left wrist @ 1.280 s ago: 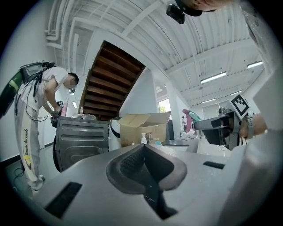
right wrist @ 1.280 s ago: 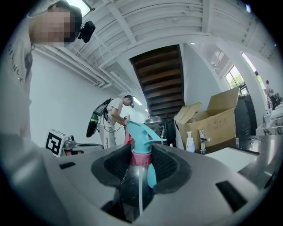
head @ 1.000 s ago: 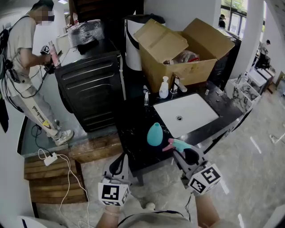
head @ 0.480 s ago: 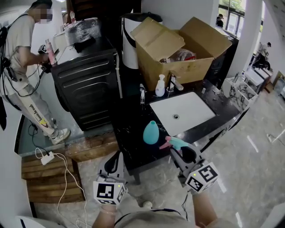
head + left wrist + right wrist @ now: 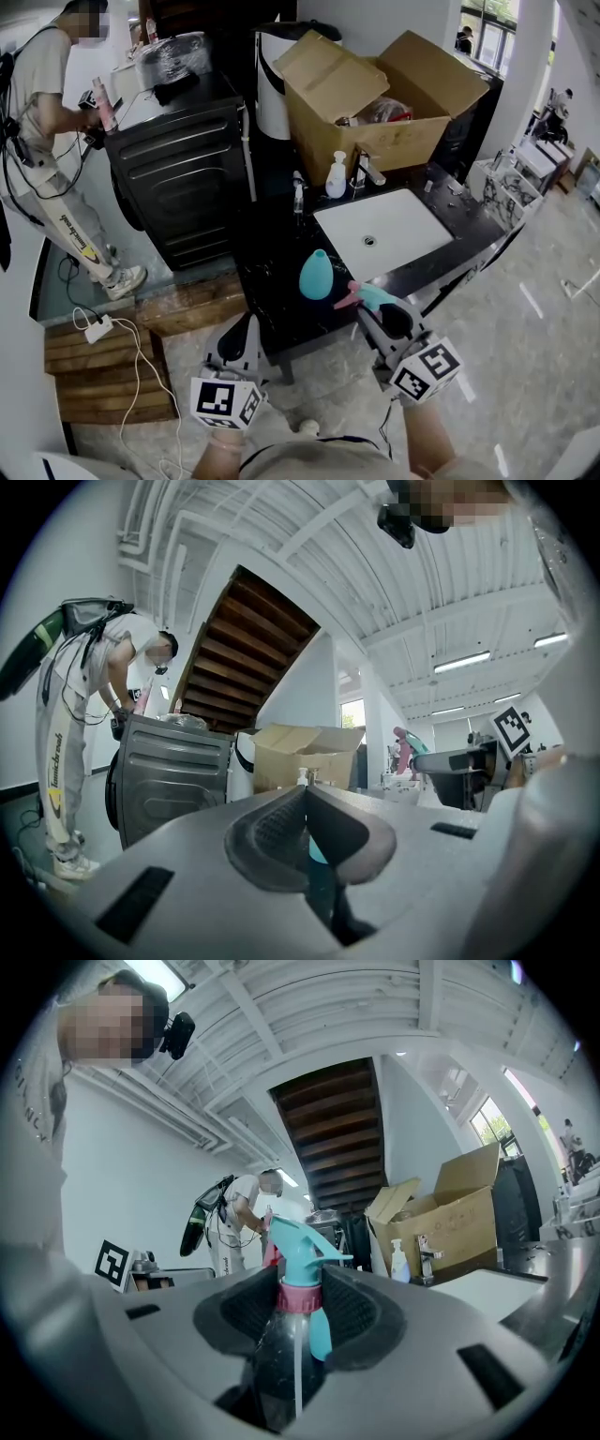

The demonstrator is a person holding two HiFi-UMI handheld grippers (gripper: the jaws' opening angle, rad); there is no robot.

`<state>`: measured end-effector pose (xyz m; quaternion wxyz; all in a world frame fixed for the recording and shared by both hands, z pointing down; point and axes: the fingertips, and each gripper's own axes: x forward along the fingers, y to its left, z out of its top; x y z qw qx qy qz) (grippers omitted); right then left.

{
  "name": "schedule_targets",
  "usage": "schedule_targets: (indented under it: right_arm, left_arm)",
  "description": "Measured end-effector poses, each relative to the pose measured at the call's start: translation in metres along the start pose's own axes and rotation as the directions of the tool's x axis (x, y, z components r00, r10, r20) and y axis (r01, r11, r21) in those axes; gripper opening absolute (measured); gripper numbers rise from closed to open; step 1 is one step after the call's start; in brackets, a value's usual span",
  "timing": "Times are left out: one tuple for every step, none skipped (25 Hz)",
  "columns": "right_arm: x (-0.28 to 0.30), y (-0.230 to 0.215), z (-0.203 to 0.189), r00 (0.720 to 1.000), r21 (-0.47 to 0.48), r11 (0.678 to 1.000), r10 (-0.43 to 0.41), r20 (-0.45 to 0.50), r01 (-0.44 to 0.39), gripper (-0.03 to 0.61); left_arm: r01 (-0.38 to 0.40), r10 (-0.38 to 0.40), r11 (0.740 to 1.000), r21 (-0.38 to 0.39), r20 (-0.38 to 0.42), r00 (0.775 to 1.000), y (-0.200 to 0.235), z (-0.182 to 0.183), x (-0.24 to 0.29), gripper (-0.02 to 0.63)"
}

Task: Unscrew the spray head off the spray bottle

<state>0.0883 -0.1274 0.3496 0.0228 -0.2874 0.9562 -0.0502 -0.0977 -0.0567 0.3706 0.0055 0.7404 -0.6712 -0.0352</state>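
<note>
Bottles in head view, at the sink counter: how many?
4: spray bottle held in the right gripper; teal bottle standing on the counter; white pump bottle and slim bottle by the faucet. More may be hidden in the box.

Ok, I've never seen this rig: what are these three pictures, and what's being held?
No robot: a person holds a two-jaw gripper in each hand. The head view comes from a camera on their head, looking down; the other two cameras ride on the grippers, looking along the jaws. The right gripper is clamped on a clear spray bottle with a teal head. The left gripper is shut and empty. On the black counter are a teal container, a white sink and a soap dispenser; a cardboard box stands behind.
</note>
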Motion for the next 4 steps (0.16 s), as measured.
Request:
schedule_targets:
  right_arm:
    - [-0.0001,-0.0007,-0.0001,1.0,0.0,1.0,0.0,0.001,0.0,0.153]
    - [0.0,-0.0013,-0.0002,1.0,0.0,1.0,0.0,0.001,0.0,0.153]
    - [0.0001,-0.0019,-0.0004,1.0,0.0,1.0,0.0,0.002,0.0,0.153]
    - [0.0003,-0.0025,-0.0006,1.0,-0.001,1.0,0.0,0.003,0.0,0.153]
  left_arm:
    - [-0.002,0.002,1.0,-0.003,-0.001,1.0,0.0004,-0.0001,0.0001,0.005]
    - [-0.004,0.004,1.0,-0.007,0.0,1.0,0.001,-0.0003,0.0,0.005]
    - [-0.006,0.006,1.0,-0.012,0.002,1.0,0.0018,-0.0004,-0.0001,0.005]
    - [-0.007,0.007,1.0,-0.017,0.005,1.0,0.0027,-0.0005,-0.0002,0.005]
